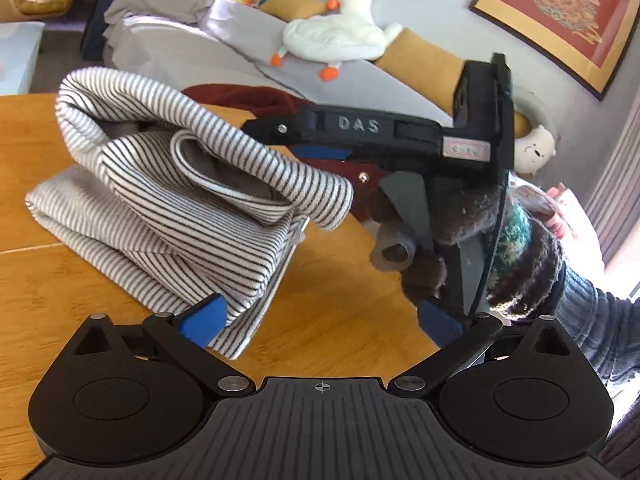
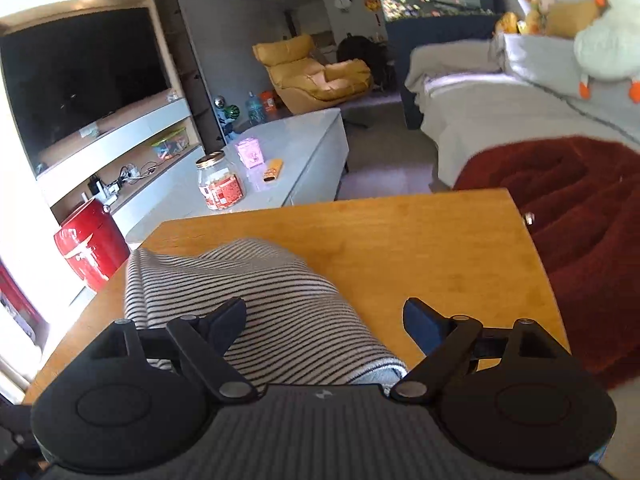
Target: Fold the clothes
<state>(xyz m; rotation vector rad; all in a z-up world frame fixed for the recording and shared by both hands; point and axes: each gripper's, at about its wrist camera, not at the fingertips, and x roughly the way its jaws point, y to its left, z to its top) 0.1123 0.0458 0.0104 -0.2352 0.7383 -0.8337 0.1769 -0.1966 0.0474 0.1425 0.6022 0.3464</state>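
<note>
A grey-and-white striped garment (image 1: 160, 216) lies in a folded heap on the wooden table (image 1: 340, 332). One fold of it stands raised in a loop. My left gripper (image 1: 322, 322) is open wide, and its left blue pad (image 1: 204, 320) sits at the garment's near hem. In the left wrist view my right gripper (image 1: 288, 140) reaches in from the right, held by a hand in a knitted glove (image 1: 524, 264), its fingers at the raised fold. In the right wrist view the right gripper (image 2: 324, 320) is open. The striped garment (image 2: 260, 296) lies loose between and under its fingers.
A dark red blanket (image 2: 580, 216) lies past the table's far edge on a grey-covered sofa (image 1: 192, 48) that also holds a white plush duck (image 1: 340, 32). A low white table (image 2: 296, 152) carries a jar (image 2: 218, 184). A red stool (image 2: 90, 244) stands beside the table (image 2: 420, 240).
</note>
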